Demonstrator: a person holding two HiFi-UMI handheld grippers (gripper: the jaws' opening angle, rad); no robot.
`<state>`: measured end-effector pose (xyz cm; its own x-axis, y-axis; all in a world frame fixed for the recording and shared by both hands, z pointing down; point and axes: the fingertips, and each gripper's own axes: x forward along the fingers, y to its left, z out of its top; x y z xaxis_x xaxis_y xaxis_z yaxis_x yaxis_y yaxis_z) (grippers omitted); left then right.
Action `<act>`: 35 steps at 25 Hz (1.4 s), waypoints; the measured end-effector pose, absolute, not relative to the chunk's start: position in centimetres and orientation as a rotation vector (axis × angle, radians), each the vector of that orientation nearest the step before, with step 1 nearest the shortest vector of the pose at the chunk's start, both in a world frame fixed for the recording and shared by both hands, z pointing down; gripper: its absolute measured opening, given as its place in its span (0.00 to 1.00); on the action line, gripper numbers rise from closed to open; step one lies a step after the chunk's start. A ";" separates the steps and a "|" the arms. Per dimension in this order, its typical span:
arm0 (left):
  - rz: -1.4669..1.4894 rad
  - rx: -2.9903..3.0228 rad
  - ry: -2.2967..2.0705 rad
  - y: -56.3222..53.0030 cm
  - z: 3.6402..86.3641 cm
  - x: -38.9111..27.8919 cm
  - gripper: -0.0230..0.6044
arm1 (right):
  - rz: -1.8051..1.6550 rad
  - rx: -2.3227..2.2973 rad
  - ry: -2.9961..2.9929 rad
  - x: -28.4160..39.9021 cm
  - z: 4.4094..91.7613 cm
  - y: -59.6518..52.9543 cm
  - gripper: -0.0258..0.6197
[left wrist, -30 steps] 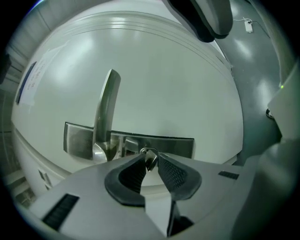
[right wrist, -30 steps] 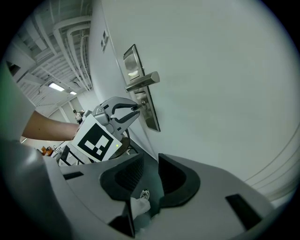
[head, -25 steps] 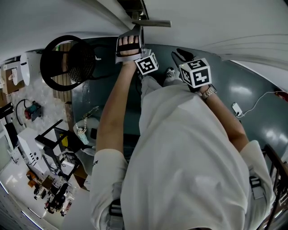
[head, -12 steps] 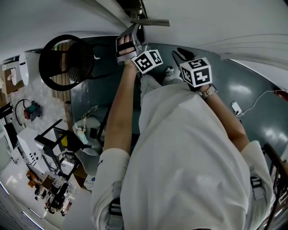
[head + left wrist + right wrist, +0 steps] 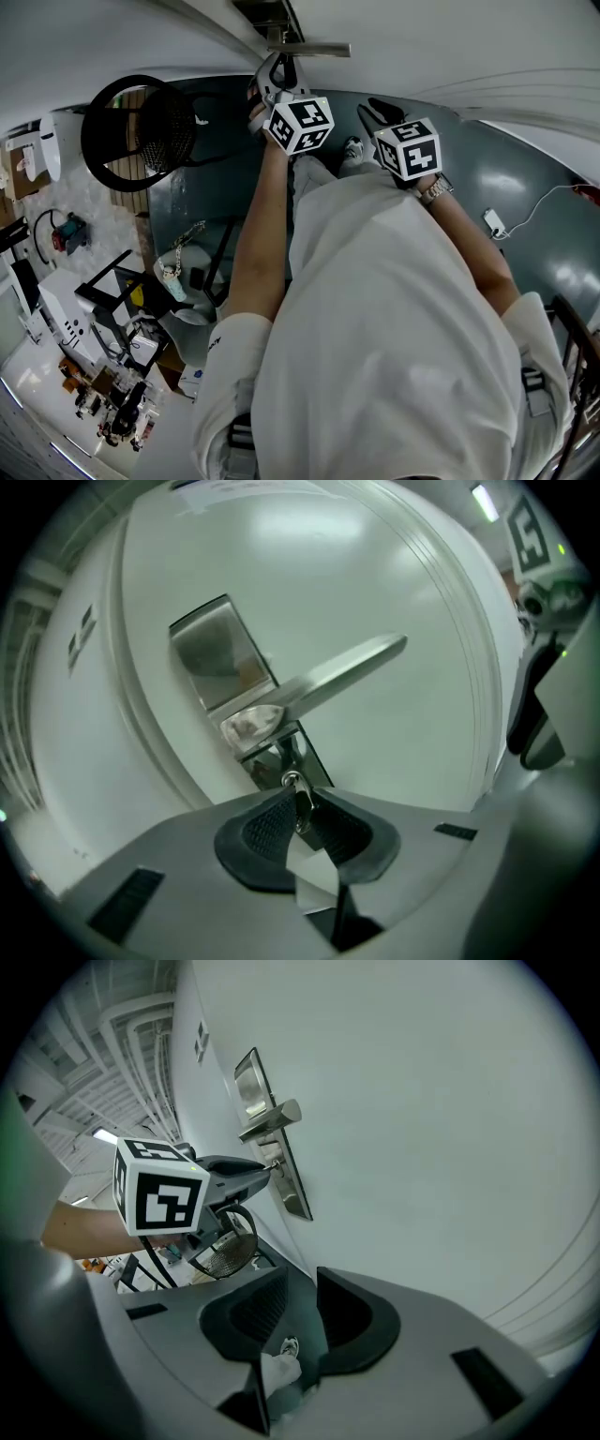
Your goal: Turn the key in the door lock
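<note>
Under door handle (image 5: 349, 671), key (image 5: 299, 804) endwise into lock (image 5: 279, 752)

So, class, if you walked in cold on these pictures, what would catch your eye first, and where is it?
First, the left gripper, whose jaws have just been closing on the small key in the lock, right under the silver lever handle on the white door. Then the right gripper, held back from the door with its jaws open and nothing between them.
</note>
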<state>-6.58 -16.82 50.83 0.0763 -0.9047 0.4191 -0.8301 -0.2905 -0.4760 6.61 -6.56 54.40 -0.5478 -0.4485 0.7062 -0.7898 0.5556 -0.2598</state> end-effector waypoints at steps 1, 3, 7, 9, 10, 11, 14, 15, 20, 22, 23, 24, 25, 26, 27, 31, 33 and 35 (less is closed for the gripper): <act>-0.939 -2.289 1.854 -16.8 50.8 -6.7 0.13 | 0.767 0.990 -2.212 6.6 54.4 -6.6 0.19; -0.742 -2.469 1.994 -16.7 50.5 -7.2 0.10 | 0.765 0.987 -2.212 6.6 54.3 -6.6 0.19; -0.473 -2.693 2.085 -16.7 50.3 -7.8 0.10 | 0.764 0.974 -2.209 6.4 54.5 -6.7 0.19; -0.239 -2.853 2.119 -16.7 50.3 -8.0 0.10 | 0.757 0.965 -2.210 6.0 54.5 -6.6 0.19; -0.081 -2.940 2.146 -16.6 50.3 -8.2 0.10 | 0.753 0.961 -2.212 5.8 54.5 -6.5 0.19; 0.084 -3.014 2.170 -16.5 50.3 -8.4 0.10 | 0.750 0.956 -2.213 5.6 54.5 -6.4 0.19; 0.485 -3.146 2.207 -16.3 50.6 -8.9 0.09 | 0.746 0.948 -2.214 5.3 54.5 -6.4 0.19; 0.600 -3.177 2.206 -16.3 50.6 -8.9 0.09 | 0.745 0.949 -2.214 5.2 54.5 -6.4 0.19; 1.384 -3.319 2.088 -16.2 50.5 -9.1 0.09 | 0.749 0.965 -2.207 5.4 54.3 -6.6 0.19; 1.769 -3.329 1.955 -16.2 50.2 -8.9 0.09 | 0.751 0.969 -2.204 5.5 54.4 -6.6 0.19; 1.892 -3.325 1.907 -16.2 50.1 -8.9 0.09 | 0.752 0.971 -2.202 5.5 54.4 -6.5 0.19; 1.975 -3.320 1.876 -16.2 50.1 -8.9 0.09 | 0.753 0.973 -2.201 5.5 54.4 -6.5 0.19; 2.050 -3.314 1.847 -16.2 50.1 -9.0 0.09 | 0.753 0.975 -2.199 5.5 54.3 -6.5 0.19; 2.135 -3.302 1.811 -16.2 50.2 -9.0 0.09 | 0.753 0.977 -2.198 5.5 54.3 -6.5 0.19; 2.234 -3.282 1.772 -16.2 50.2 -9.1 0.09 | 0.753 0.979 -2.197 5.4 54.2 -6.5 0.19; 2.786 -3.116 1.577 -16.2 50.8 -9.3 0.09 | 0.752 0.982 -2.194 5.2 54.2 -6.5 0.19; 3.012 -3.027 1.506 -16.3 51.1 -9.2 0.09 | 0.749 0.983 -2.190 5.1 54.3 -6.5 0.19; 3.173 -2.948 1.476 -16.3 51.4 -9.2 0.09 | 0.746 0.983 -2.189 4.8 54.4 -6.5 0.19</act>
<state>-9.23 -16.25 51.44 0.3356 -0.9231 -0.1879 0.4510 -0.0177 0.8923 4.82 -6.47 54.37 -0.5319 -0.4415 0.7226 -0.7909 0.5640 -0.2376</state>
